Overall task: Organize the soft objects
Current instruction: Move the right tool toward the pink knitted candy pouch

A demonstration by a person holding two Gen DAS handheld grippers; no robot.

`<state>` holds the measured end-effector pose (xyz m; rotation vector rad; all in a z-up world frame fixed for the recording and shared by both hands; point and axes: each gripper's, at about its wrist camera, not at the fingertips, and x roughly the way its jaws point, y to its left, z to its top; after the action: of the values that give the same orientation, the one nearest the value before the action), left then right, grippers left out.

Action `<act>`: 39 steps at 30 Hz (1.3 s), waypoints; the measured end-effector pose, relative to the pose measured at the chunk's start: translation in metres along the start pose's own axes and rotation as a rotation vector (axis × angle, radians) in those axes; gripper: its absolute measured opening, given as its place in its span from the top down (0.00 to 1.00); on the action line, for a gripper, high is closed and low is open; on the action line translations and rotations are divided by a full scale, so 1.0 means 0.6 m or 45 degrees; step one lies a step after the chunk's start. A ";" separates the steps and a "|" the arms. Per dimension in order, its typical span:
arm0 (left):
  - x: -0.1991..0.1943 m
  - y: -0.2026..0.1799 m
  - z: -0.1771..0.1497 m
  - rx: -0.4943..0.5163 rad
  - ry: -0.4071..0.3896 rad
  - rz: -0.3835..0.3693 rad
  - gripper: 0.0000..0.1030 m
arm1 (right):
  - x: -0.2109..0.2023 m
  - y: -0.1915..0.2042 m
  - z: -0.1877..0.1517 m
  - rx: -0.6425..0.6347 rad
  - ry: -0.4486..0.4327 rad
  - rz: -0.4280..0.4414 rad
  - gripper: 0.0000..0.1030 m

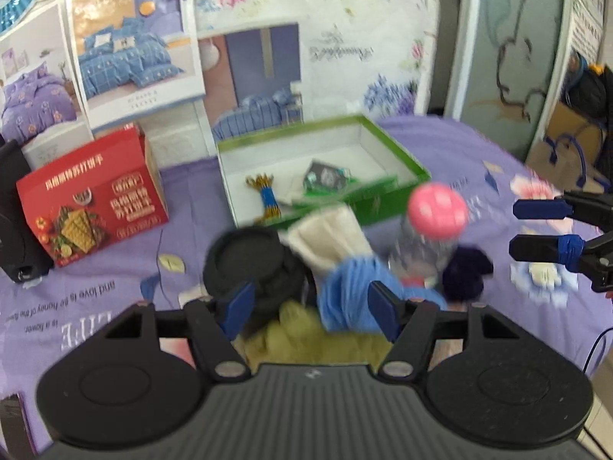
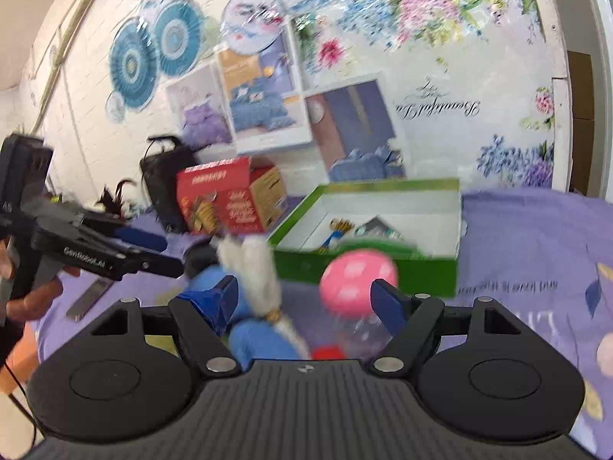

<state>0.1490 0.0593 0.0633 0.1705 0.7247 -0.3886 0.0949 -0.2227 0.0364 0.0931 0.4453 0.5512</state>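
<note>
A pile of soft items lies on the purple sheet (image 1: 452, 153): a blue cloth (image 1: 350, 295), a white folded cloth (image 1: 329, 235), an olive cloth (image 1: 306, 339) and a dark purple fuzzy piece (image 1: 465, 274). My left gripper (image 1: 312, 303) is open, low over the pile, with the blue cloth between its fingers. My right gripper (image 2: 306, 299) is open too, with the blue cloth (image 2: 260, 339) and white cloth (image 2: 253, 264) near its left finger and a pink-capped clear jar (image 2: 358, 280) near its right finger. Behind the pile stands an open green box (image 1: 379, 205).
The green box (image 2: 429, 276) holds a blue-gold tassel (image 1: 266, 195) and a small packet (image 1: 325, 176). A black round item (image 1: 245, 257) touches the pile. A red carton (image 1: 92, 207) stands left. The right gripper (image 1: 513, 229) shows at the right edge; a hand (image 2: 34, 295) holds the left gripper (image 2: 172, 255).
</note>
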 end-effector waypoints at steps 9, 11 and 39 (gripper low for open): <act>-0.018 -0.005 -0.138 -0.014 0.131 0.095 0.35 | 0.006 0.054 -0.131 0.015 0.123 -0.018 0.40; -0.018 -0.004 -0.142 -0.034 0.128 0.088 0.35 | 0.015 0.066 -0.137 0.020 0.111 -0.040 0.40; -0.035 -0.071 -0.146 0.019 0.120 -0.098 0.35 | -0.087 0.043 -0.149 -0.164 0.370 -0.276 0.39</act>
<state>0.0641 0.0509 0.0121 0.1761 0.8231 -0.4620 0.0039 -0.2310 -0.0188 -0.1599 0.6926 0.3789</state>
